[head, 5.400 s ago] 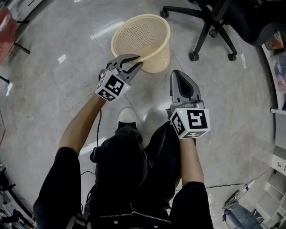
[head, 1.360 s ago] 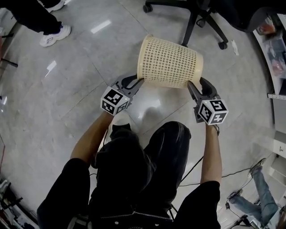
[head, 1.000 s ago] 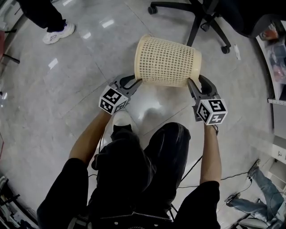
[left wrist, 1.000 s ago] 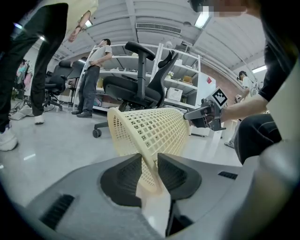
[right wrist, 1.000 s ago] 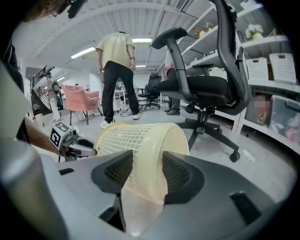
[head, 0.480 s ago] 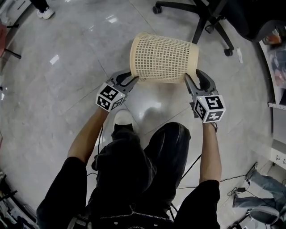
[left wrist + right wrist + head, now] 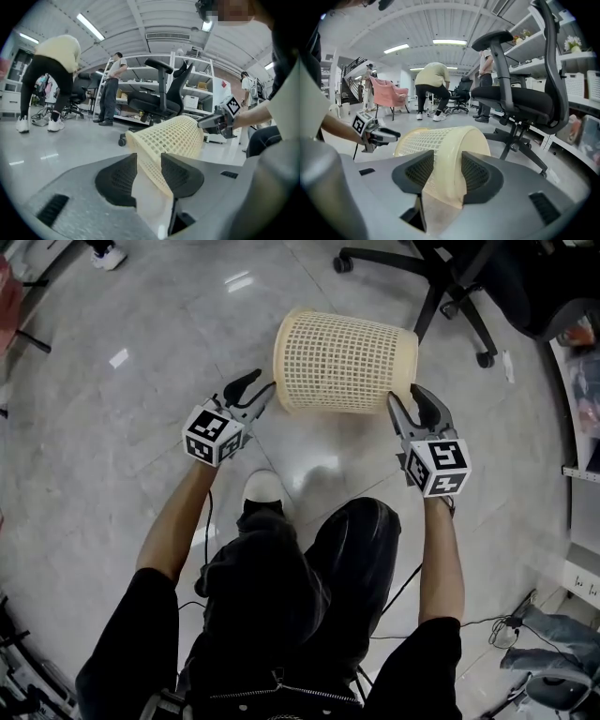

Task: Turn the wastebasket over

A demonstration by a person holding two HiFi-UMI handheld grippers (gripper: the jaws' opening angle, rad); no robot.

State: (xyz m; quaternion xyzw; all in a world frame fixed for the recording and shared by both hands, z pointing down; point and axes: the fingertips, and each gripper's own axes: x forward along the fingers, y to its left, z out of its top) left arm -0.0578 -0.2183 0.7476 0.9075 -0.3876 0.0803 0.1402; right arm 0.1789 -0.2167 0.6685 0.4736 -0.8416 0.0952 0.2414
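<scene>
The cream mesh wastebasket (image 7: 342,362) lies on its side between my hands, its open rim to the left and its base to the right. My right gripper (image 7: 412,407) is shut on the base edge, which fills the gap between the pads in the right gripper view (image 7: 447,164); its jaws have just been closing. My left gripper (image 7: 255,385) stands open just left of the rim, its jaws having just been opening. In the left gripper view the wastebasket (image 7: 173,138) shows beyond the fingertips, and the pads are not pressing on it.
A black office chair (image 7: 450,287) on castors stands right behind the basket. My white shoe (image 7: 264,488) is on the glossy floor below it. Several people (image 7: 51,79) stand far off, near a pink chair (image 7: 389,96) and shelves (image 7: 197,89).
The basket, earlier upright on the floor, now lies on its side. Over the last second my left gripper opened, let go of the rim and drew off to the left; the right kept its hold.
</scene>
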